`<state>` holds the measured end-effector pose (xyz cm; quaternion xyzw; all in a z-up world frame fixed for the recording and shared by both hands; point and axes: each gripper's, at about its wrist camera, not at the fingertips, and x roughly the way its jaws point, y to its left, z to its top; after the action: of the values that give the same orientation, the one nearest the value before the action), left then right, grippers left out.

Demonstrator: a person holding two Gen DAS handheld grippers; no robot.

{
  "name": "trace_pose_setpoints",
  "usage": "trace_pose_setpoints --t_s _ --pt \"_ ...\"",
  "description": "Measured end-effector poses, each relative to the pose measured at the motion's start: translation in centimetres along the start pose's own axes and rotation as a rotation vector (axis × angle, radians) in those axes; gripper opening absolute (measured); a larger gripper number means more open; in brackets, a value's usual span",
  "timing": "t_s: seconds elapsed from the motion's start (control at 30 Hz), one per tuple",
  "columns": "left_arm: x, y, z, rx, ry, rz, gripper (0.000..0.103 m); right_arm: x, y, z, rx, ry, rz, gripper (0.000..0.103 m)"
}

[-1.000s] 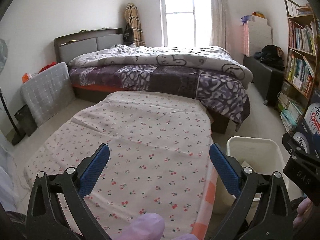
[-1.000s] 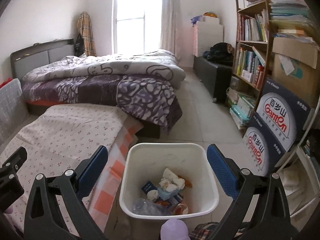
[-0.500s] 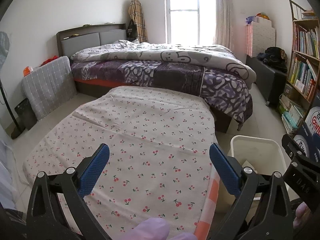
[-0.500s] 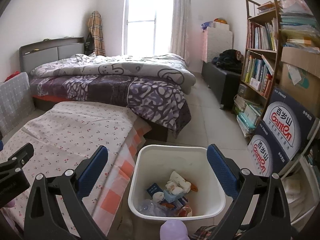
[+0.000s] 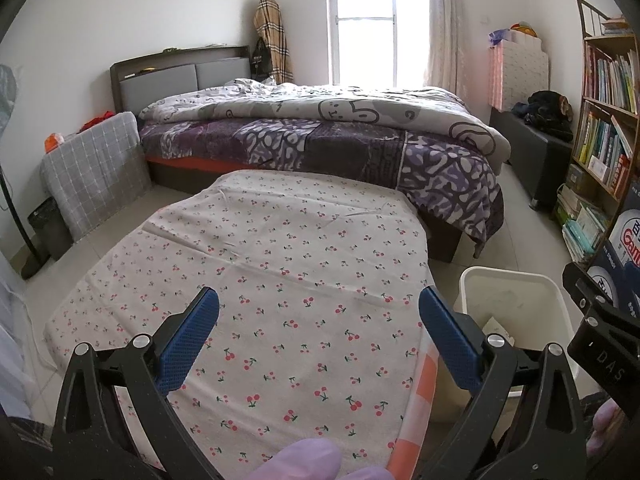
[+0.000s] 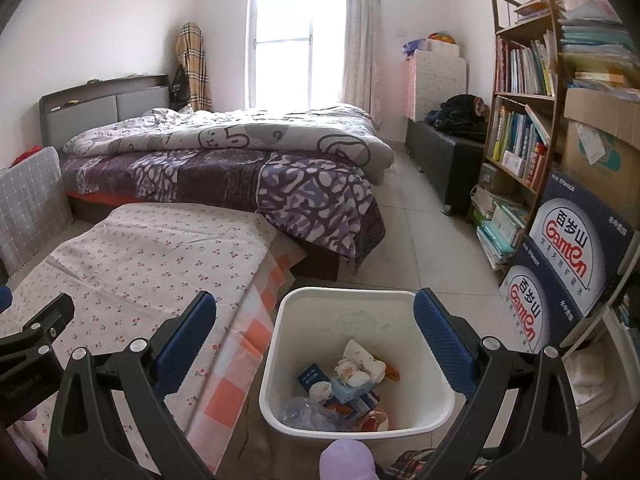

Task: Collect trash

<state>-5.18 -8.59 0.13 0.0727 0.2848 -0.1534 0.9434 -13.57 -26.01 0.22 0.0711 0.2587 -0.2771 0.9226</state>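
Hovering above white bin [image 6: 356,360] (trash inside) — right gripper [image 6: 314,328], jaws wide, empty

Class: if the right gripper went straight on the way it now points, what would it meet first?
Probably the white plastic trash bin: the open right gripper frames its mouth, aiming over the rubbish inside. Depth is unclear.

In the left wrist view, the bin [image 5: 516,312] is partly hidden behind a gripper finger [image 5: 448,340], and its contents are barely seen. The boxes [image 5: 628,256] at right are cut off by the edge.
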Motion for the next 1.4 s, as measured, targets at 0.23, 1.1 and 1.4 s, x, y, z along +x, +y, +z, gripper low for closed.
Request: trace_pose_setpoints --t_s 0.23,1.1,1.4 --pt "0.1 -0.08 -0.35 0.002 0.004 0.001 0.096 0.15 0.04 -0.15 0.004 0.007 0.006 0.096" --pt "0.07 -0.15 -0.45 0.008 0.001 0.001 0.096 0.45 0.05 -0.58 -0.005 0.017 0.011 0.096" --pt "0.0 -0.21 -0.54 0.012 0.001 -0.003 0.096 0.56 0.18 -1.0 -0.013 0.028 0.016 0.096"
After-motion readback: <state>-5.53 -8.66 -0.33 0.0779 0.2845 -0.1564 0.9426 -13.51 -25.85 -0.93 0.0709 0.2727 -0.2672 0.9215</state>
